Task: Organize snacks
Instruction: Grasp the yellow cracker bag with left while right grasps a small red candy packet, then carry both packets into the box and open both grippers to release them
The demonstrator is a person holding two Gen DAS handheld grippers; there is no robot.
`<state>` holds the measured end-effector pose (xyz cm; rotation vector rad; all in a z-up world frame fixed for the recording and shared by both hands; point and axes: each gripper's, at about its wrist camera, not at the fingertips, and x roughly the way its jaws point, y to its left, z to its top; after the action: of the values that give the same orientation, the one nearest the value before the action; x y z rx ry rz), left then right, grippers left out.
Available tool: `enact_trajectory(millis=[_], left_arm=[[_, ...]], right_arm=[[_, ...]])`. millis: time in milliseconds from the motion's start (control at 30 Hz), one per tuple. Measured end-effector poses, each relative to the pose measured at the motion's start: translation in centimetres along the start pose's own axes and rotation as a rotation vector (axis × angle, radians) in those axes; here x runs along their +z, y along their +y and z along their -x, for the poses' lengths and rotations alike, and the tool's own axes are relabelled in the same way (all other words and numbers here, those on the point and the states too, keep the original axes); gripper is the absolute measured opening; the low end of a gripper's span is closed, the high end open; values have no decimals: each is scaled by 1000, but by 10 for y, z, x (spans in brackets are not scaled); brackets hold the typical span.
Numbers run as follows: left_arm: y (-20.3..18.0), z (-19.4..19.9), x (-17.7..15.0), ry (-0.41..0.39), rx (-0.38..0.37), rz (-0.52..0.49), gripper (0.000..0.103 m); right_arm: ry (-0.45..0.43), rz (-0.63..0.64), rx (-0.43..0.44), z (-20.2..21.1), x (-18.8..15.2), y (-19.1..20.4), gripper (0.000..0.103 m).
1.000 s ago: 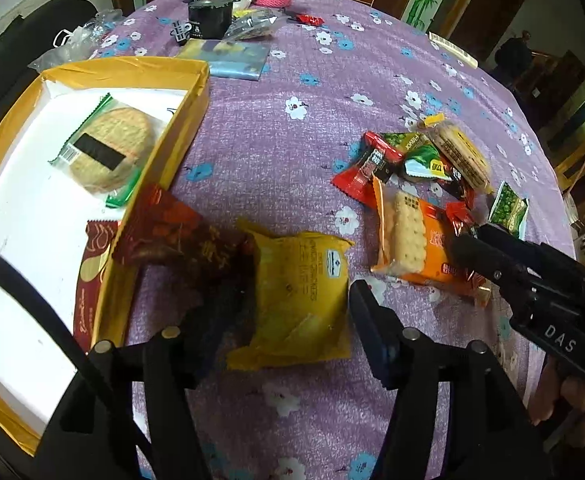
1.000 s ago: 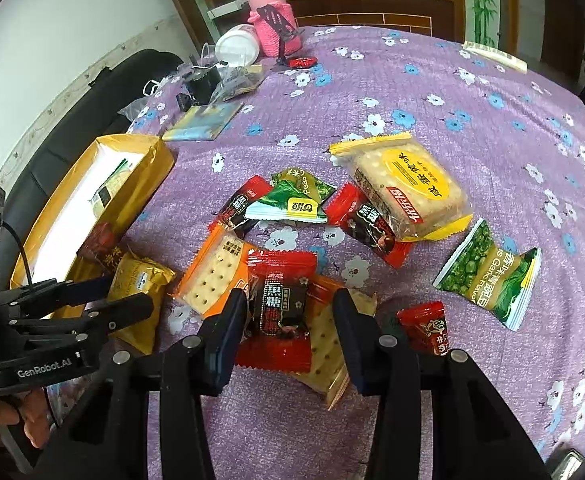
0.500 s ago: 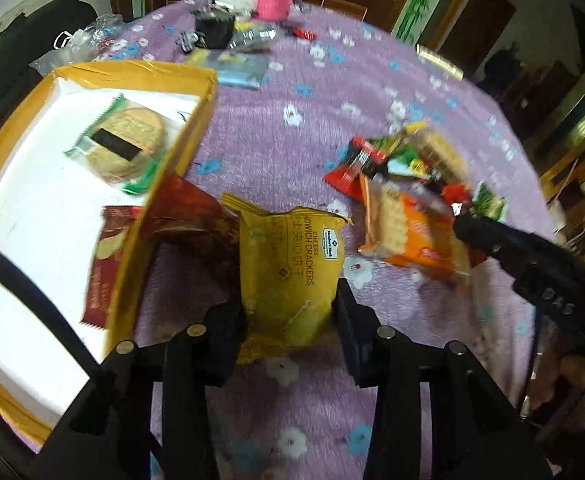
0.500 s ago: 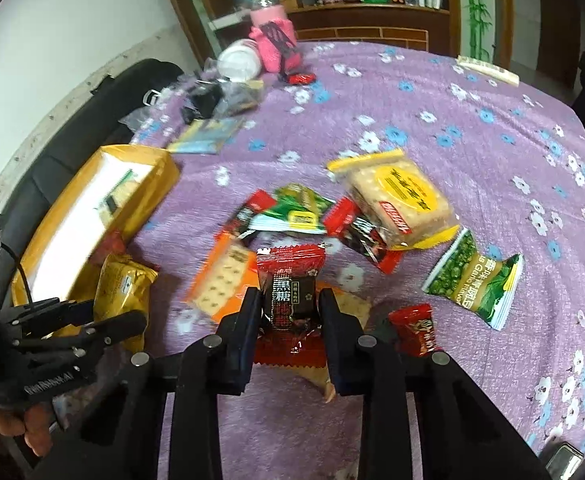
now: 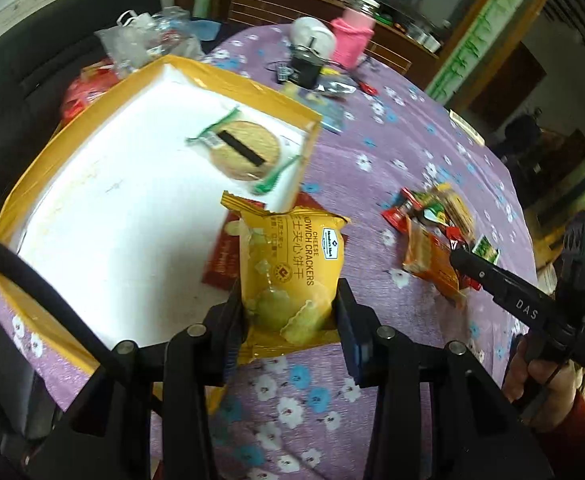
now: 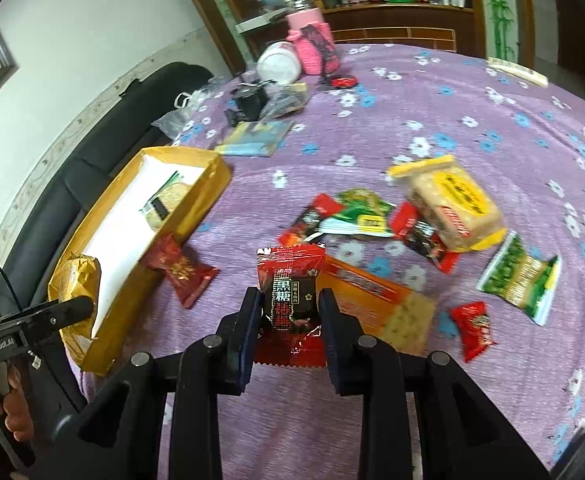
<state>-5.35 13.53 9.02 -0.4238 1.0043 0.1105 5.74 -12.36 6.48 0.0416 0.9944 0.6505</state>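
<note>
- Left wrist view takes in the biggest thing first: the table (image 5: 372, 152) under a purple flowered cloth, with a yellow-walled, white-floored box (image 5: 92, 208) at its left edge.
- Inside the box, toward the far right corner, lies a round cracker in clear green-edged wrap (image 5: 244, 152); a red sachet (image 5: 224, 256) leans at the box's near right wall.
- Left gripper (image 5: 290, 312) is clenched on a yellow cracker pack (image 5: 292, 272), which hangs lifted over the box's right wall. The print reads "CHEESE SANDWICH CRACKERS" with Chinese characters beside it.
- That pack looks light and puffy, its film crinkly and probably slick, and the crackers inside are likely brittle. My judgement is that a hold across the lower body, as now, suits it, with only gentle squeeze.
- Right gripper (image 6: 288, 316) is clamped on a small red candy packet (image 6: 290, 280) raised above the cloth near the table's front edge. Its dark label carries the characters 黑糖.
- This packet seems light with a firm block inside; gripping the block rather than the flimsy crimped ends should keep it from slipping.
- Loose snacks remain mid-table: an orange cracker pack (image 6: 376, 304), a green pea bag (image 6: 520, 276), a yellow biscuit pack (image 6: 452, 200).
- Lettering on the tools reads "DAS" and "GenRobot.AI".
</note>
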Motion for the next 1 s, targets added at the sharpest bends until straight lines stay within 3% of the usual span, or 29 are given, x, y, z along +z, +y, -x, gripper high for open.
enact_trajectory(millis=[600, 1000], left_arm=[[47, 10, 5, -20, 60, 59, 44], [78, -17, -5, 104, 79, 31, 44]], right_arm=[[22, 128, 72, -18, 11, 63, 28], [56, 181, 106, -35, 16, 95, 28]])
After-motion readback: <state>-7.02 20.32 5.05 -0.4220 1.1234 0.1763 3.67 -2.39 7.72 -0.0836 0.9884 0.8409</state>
